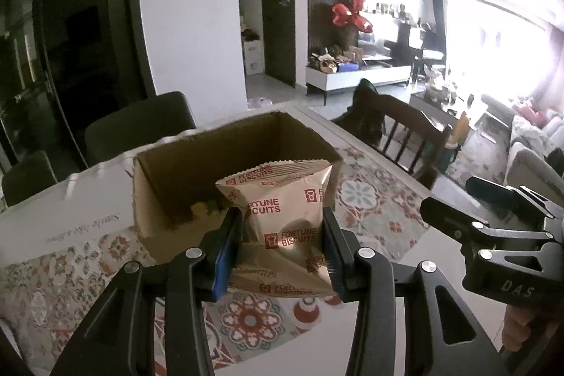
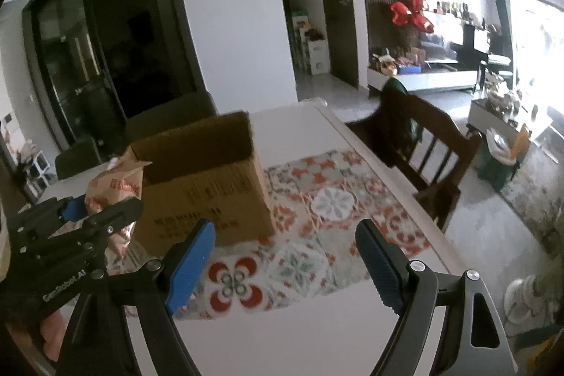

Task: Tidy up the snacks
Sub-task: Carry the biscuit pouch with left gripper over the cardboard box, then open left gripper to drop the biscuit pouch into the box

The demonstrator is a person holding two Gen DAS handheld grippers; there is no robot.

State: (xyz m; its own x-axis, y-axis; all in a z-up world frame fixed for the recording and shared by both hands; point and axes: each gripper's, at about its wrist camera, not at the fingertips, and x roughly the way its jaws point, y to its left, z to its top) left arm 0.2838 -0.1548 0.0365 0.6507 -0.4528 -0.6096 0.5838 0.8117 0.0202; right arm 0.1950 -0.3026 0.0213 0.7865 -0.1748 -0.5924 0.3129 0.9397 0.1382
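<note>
The left gripper [image 1: 282,245] pinches a biscuit packet [image 1: 282,210] off the table, the open cardboard box [image 1: 197,164] at its twelve o'clock apparently its destination, while the right gripper [image 2: 285,266] gapes empty.

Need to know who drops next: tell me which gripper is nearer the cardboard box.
Left. The left gripper, shut on the biscuit packet, hangs just short of the cardboard box; the right gripper is open, further back.

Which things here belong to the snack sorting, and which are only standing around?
Belong to the job:
- biscuit packet, held in the left claw
- cardboard box
- right claw, open and holding nothing

Just standing around:
- patterned table mat
- wooden chair
- red flowers
</note>
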